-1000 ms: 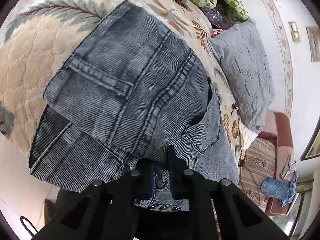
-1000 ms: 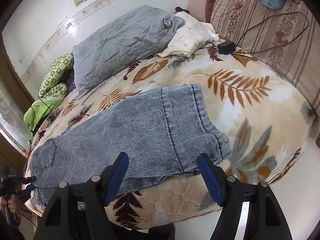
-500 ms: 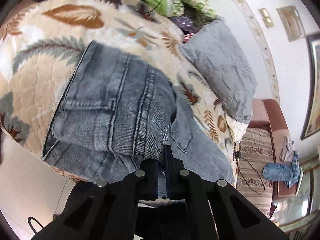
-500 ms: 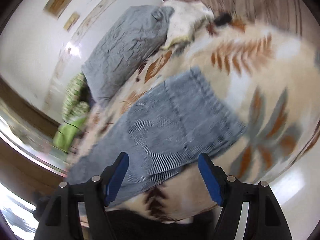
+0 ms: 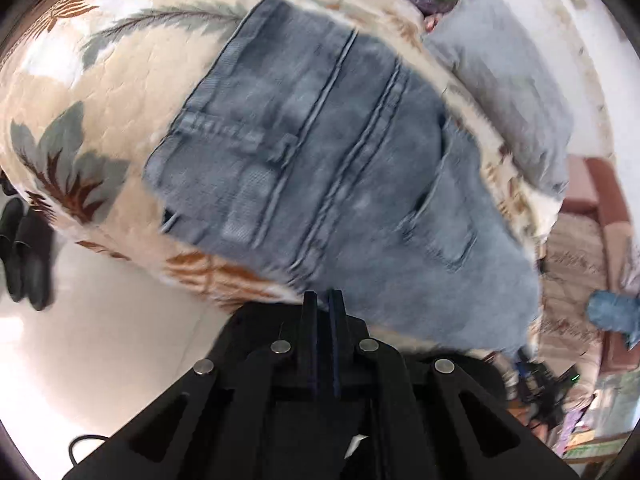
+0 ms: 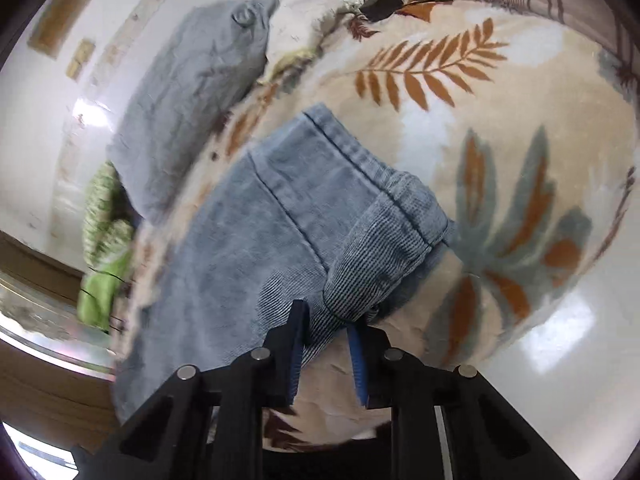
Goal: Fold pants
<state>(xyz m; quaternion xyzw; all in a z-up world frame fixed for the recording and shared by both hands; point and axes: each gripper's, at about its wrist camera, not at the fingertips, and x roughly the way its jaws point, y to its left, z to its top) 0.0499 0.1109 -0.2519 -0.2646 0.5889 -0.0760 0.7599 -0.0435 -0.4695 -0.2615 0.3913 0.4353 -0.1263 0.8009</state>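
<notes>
Grey-blue jeans lie folded on a leaf-patterned blanket. The waist and back pockets show in the left wrist view. My left gripper is shut at the near edge of the waist, and I see no cloth between its pads. In the right wrist view the leg-hem end of the jeans lies by the bed's front edge. My right gripper is closing its jaws there. The near hem corner is bunched between them, and both pads touch the cloth.
A grey pillow and a green bundle lie at the far side of the bed. A black charger with cables sits near a striped sofa. Black shoes stand on the white floor.
The right jaws went from wide apart to narrow around the hem corner as that gripper sank and rolled. The left gripper drew back, and the waist now lies farther from it.
</notes>
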